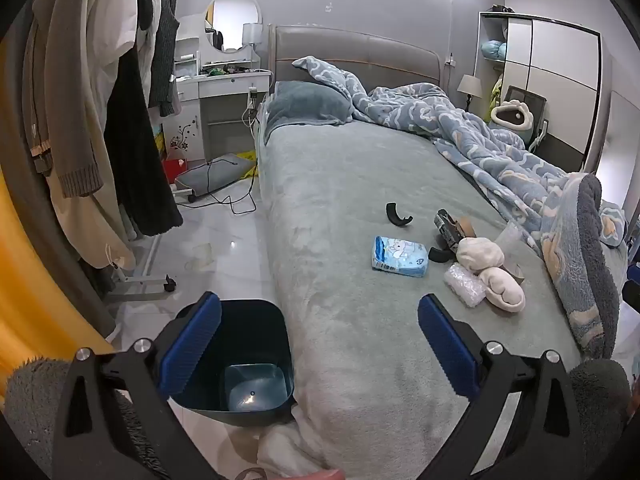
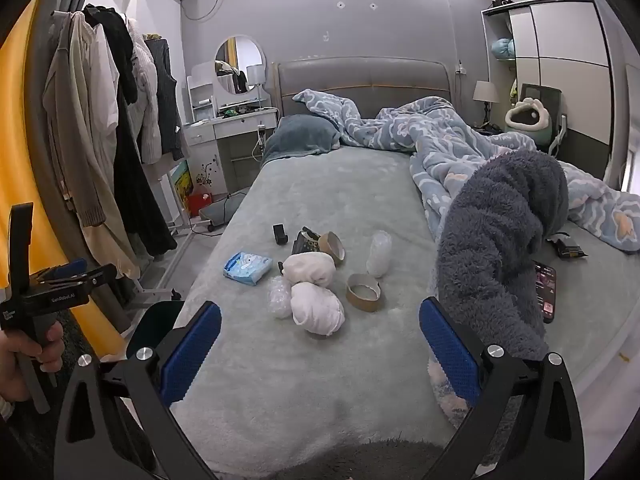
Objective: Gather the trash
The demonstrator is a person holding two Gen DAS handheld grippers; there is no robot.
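Trash (image 2: pixel 316 280) lies clustered mid-bed: white wads, bubble wrap, cardboard tape rings and a blue tissue pack (image 1: pixel 399 257). Your left gripper (image 1: pixel 320 344) and right gripper (image 2: pixel 320 350) both gape apart, holding nothing.

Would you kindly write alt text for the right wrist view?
Open right gripper hovers over a grey bed strewn with white wads, tape rolls, bubble wrap and a blue tissue pack; a phone lies to the right.
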